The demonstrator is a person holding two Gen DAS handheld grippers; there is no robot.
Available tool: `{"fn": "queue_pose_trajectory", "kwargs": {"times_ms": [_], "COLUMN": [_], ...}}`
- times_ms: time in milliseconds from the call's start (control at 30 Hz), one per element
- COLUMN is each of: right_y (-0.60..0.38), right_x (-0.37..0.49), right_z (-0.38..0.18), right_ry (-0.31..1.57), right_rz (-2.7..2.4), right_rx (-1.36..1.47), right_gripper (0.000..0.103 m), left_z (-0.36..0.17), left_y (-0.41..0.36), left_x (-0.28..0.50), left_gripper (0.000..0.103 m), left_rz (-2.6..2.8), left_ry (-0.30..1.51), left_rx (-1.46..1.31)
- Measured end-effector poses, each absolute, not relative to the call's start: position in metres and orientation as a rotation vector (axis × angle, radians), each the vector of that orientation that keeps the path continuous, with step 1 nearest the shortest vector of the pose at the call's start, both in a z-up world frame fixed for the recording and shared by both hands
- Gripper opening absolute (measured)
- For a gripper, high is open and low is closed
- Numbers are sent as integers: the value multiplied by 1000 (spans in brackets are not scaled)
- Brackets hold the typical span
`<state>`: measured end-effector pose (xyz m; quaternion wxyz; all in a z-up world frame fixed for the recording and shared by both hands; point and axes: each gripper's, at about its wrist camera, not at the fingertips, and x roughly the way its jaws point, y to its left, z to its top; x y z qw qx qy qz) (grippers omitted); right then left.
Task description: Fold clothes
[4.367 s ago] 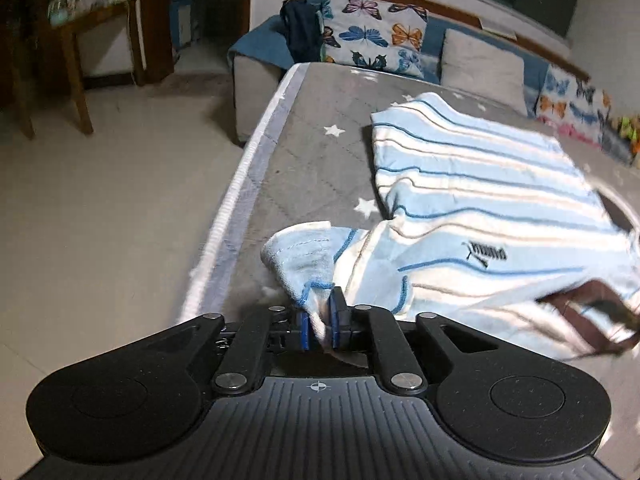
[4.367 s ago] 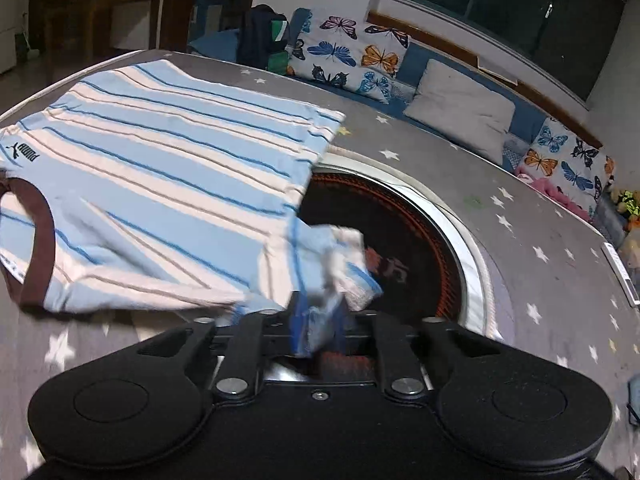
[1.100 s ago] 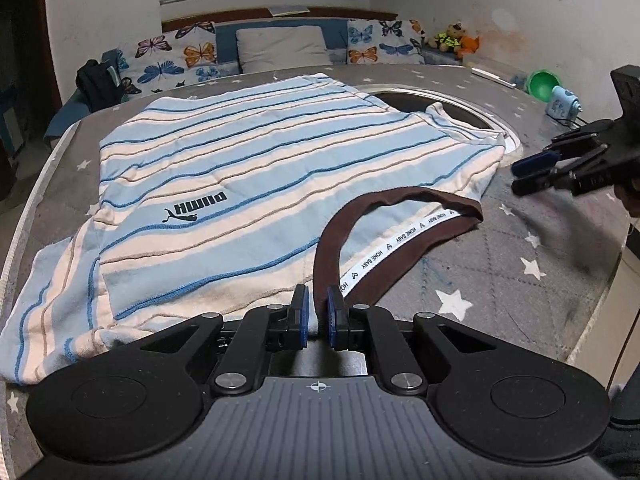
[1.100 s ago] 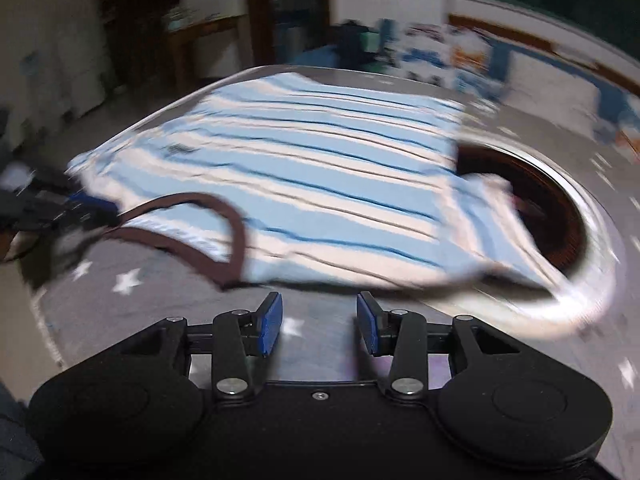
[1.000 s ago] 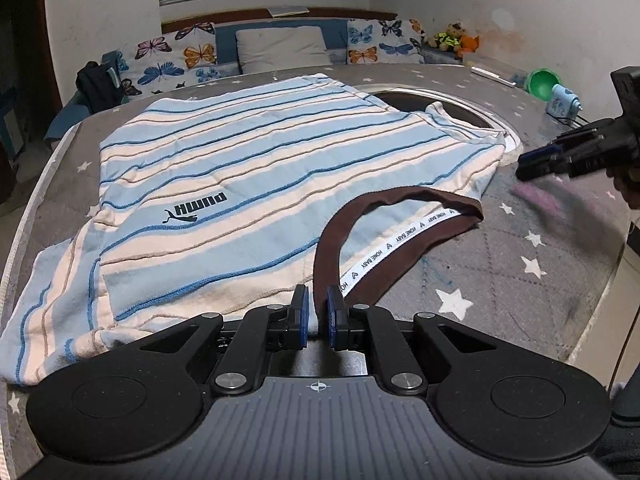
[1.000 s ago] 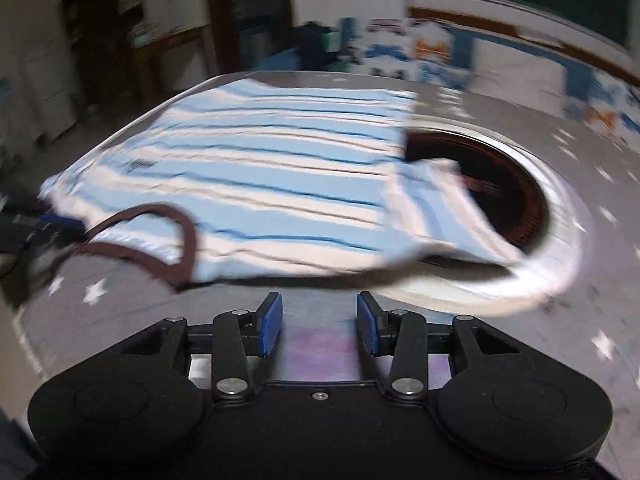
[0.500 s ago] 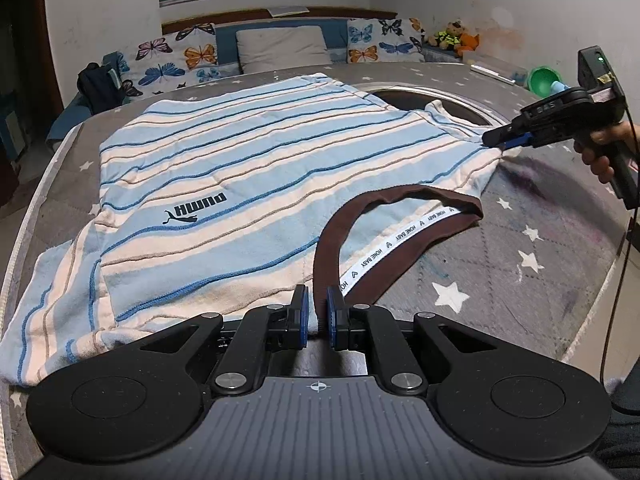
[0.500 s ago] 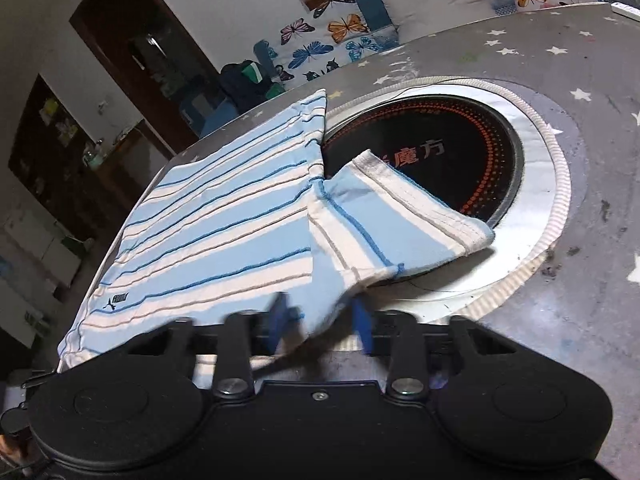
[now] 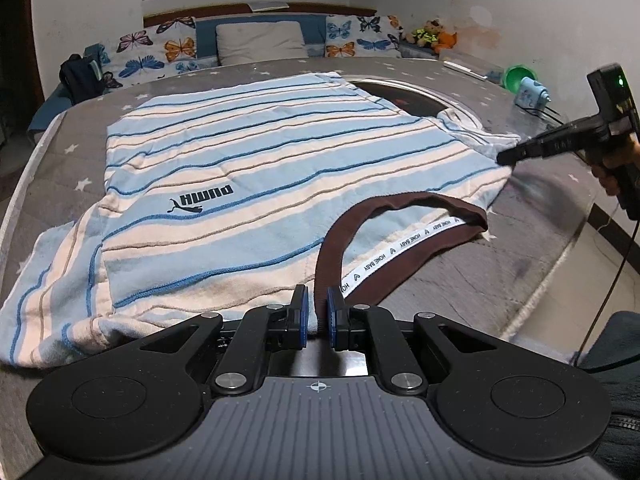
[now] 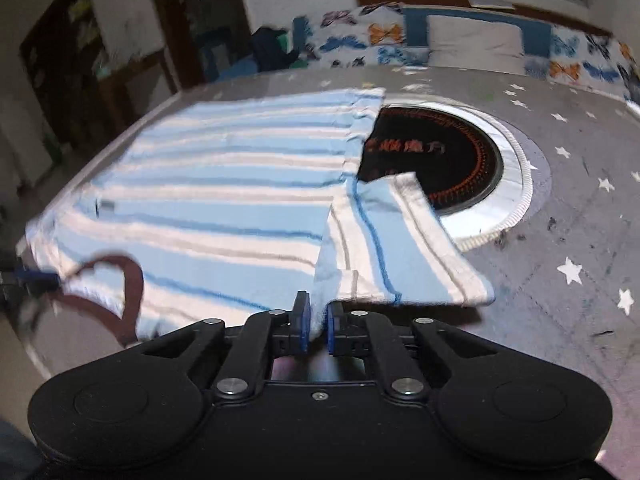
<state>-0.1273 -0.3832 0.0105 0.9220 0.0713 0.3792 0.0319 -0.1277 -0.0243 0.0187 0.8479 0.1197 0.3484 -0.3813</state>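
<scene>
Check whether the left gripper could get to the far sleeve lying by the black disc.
Probably not as things stand. The left gripper is shut on the collar at the near edge, and the sleeve lies across the whole shirt; the right gripper already holds fabric beside it.

Table point(image 9: 520, 280) under my tools: grey quilted cover printed with white stars. Striped shirt point(image 9: 280, 168) lies spread flat on it, straight ahead of my left tool, brown collar nearest me. Beyond the shirt, ahead and to the right of my right tool, a round black inset with a white rim point(image 10: 472, 160) sits in the tabletop; the shirt's edge and one sleeve overlap it. Far right of my left tool, a green cup point(image 9: 516, 77) and small blue item point(image 9: 532, 94) stand near the table's edge.
</scene>
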Motion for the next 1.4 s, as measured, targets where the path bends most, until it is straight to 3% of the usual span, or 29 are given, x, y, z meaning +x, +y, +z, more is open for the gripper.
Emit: {"fn": "queue_pose_trajectory", "kwargs": {"times_ms": [167,467,900,1167,1400], "right_y": [-382,-368,-323,-318,-316], "right_x": [-133,-140,-76,-80,-79], "right_z": [21,45,10,4,5], "right_ry": [785,696,755,776,779], "right_rz": [63,102,243,263,265], "right_rx": [121,76,56,32,27], "right_gripper": [31,35,40,47,51], "left_z": [23,37,22,40,46], "left_y": [-16,30,61,69,51], "left_x": [-124,-126,-94,-88,-39], "left_gripper": [18,25,24,20,20], "left_rz": [-785,-663,-550,-523,-515], "left_ry": [746,702,727,709,683], "left_rx": [227,112,8,61,47]}}
